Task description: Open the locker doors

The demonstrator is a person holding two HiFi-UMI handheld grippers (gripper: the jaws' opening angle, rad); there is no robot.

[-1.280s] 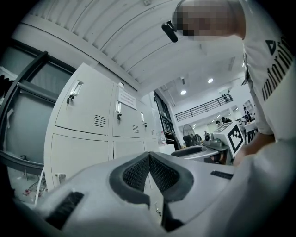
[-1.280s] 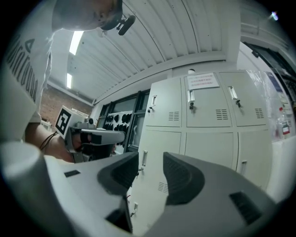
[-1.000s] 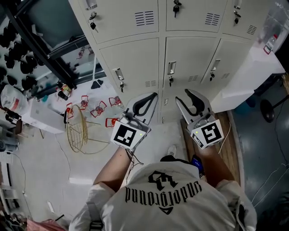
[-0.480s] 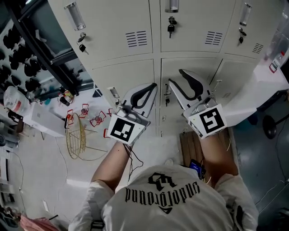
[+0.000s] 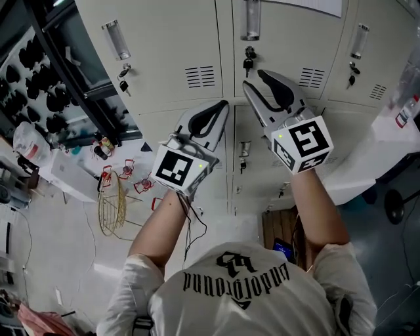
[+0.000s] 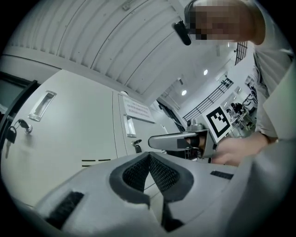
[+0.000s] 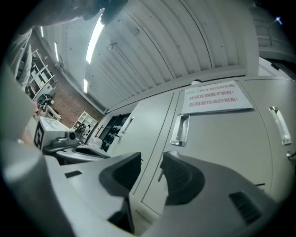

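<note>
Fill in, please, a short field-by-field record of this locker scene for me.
locker doors: grey, those ahead of the claws are shut
middle door: handle above, key in the lock below it
left claw: shut, empty, short of the doors
right claw: open, jaws have just been closing, nothing between them, pointing at the middle door

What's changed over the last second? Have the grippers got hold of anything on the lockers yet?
Both grippers rose up the locker front. The left gripper, jaws together, went from the bottom row to the next. The right gripper went higher, to just below the middle door's key. Its jaws have just been closing a little, with nothing between them. Nothing was grasped. The locker doors stayed closed.
</note>
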